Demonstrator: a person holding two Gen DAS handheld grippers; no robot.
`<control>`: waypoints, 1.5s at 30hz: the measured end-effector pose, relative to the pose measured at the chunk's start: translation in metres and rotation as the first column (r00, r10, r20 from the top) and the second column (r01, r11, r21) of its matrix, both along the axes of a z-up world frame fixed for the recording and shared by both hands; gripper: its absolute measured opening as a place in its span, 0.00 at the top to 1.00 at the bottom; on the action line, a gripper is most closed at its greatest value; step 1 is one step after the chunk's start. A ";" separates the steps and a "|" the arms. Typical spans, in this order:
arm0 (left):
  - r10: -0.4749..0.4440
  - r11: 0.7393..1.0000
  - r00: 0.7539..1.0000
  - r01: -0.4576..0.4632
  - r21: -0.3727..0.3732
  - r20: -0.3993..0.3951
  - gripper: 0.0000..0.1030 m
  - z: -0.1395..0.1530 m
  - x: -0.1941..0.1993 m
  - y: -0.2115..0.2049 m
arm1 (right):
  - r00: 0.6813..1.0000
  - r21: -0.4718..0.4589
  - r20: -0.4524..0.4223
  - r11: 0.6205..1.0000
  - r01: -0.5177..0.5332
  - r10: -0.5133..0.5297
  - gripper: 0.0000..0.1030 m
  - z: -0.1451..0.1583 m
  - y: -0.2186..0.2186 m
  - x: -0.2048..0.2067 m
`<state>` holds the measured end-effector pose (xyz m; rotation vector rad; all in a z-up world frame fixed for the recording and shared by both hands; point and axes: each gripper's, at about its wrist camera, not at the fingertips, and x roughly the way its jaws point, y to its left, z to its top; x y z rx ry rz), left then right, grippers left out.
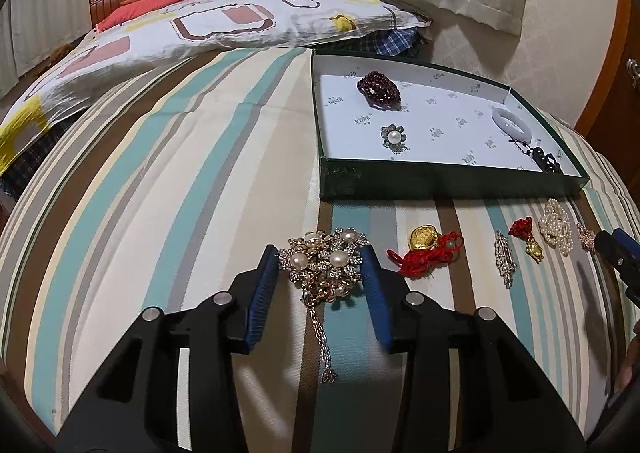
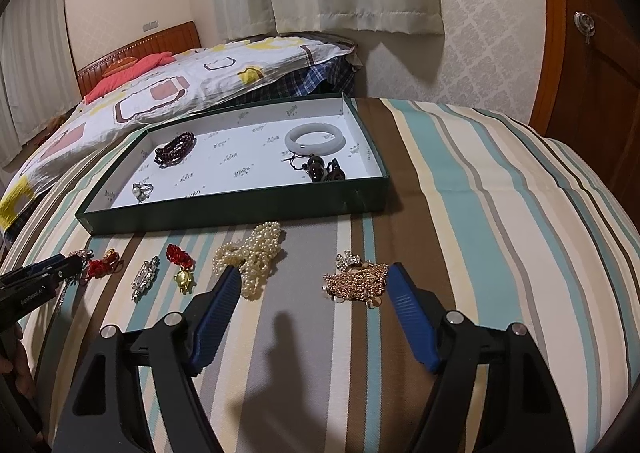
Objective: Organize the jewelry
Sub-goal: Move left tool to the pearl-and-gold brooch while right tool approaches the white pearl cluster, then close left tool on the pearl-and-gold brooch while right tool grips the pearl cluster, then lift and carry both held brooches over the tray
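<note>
Left wrist view: the left tool (image 1: 320, 257) clamps the pearl brooch (image 1: 324, 265) at lower centre on the striped bed (image 1: 180, 193) (chain trailing); the right tool (image 2: 314, 277) gapes empty.

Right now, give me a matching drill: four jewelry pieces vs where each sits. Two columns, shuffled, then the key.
Things:
1. white bangle
2. pearl brooch with chain
3. dark red bead bracelet
4. pearl strand

Places:
A. on the striped cover, in front of the green box, by the right tongs' left finger
B. in the box, near its right end
C. between the left tongs' blue pads
D. in the box, toward its left end

Pairs: 1-B, 2-C, 3-D, 4-A
</note>
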<state>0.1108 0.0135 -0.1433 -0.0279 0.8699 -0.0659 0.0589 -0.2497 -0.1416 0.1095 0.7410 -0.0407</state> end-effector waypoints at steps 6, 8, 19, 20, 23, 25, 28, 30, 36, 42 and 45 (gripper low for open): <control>0.010 1.000 1.000 -0.010 -0.005 0.007 0.60 0.002 0.000 0.005 | 1.000 0.003 -0.016 1.000 -0.010 0.010 0.37 -0.001 0.003 0.005; 0.014 1.000 1.000 -0.014 -0.004 0.010 0.61 0.004 0.000 0.006 | 1.000 0.010 -0.022 1.000 -0.016 0.016 0.40 -0.001 0.003 0.007; 0.045 0.999 0.999 -0.044 -0.008 0.023 0.61 0.009 0.004 0.015 | 0.992 0.027 -0.084 0.996 -0.087 0.089 0.43 -0.002 0.021 0.038; 0.046 0.999 0.999 -0.046 -0.008 0.024 0.61 0.009 0.003 0.015 | 0.992 0.025 -0.094 0.996 -0.088 0.090 0.43 -0.004 0.022 0.042; 0.052 0.999 0.998 -0.052 -0.007 0.025 0.60 0.009 0.003 0.017 | 0.988 0.026 -0.124 0.996 -0.091 0.093 0.43 -0.010 0.023 0.050; 0.056 0.998 0.998 -0.056 -0.007 0.025 0.60 0.009 0.004 0.018 | 0.986 0.023 -0.135 0.995 -0.092 0.094 0.43 -0.013 0.024 0.053; 0.063 0.998 0.998 -0.063 -0.008 0.026 0.60 0.009 0.004 0.020 | 0.984 0.018 -0.149 0.995 -0.097 0.098 0.43 -0.016 0.024 0.055; 0.066 0.998 0.997 -0.066 -0.009 0.025 0.60 0.009 0.005 0.021 | 0.984 0.014 -0.148 0.995 -0.101 0.102 0.43 -0.016 0.024 0.054; 0.068 0.998 0.997 -0.068 -0.012 0.028 0.60 0.010 0.005 0.021 | 0.983 0.002 -0.141 0.993 -0.120 0.120 0.67 -0.015 0.025 0.051; 0.059 0.998 0.997 -0.059 -0.018 0.039 0.60 0.014 0.003 0.018 | 0.981 0.005 -0.134 0.991 -0.137 0.137 0.74 -0.014 0.024 0.044; 0.052 0.998 0.998 -0.052 -0.020 0.047 0.60 0.018 0.001 0.015 | 0.984 0.004 -0.119 0.991 -0.137 0.136 0.74 -0.011 0.023 0.041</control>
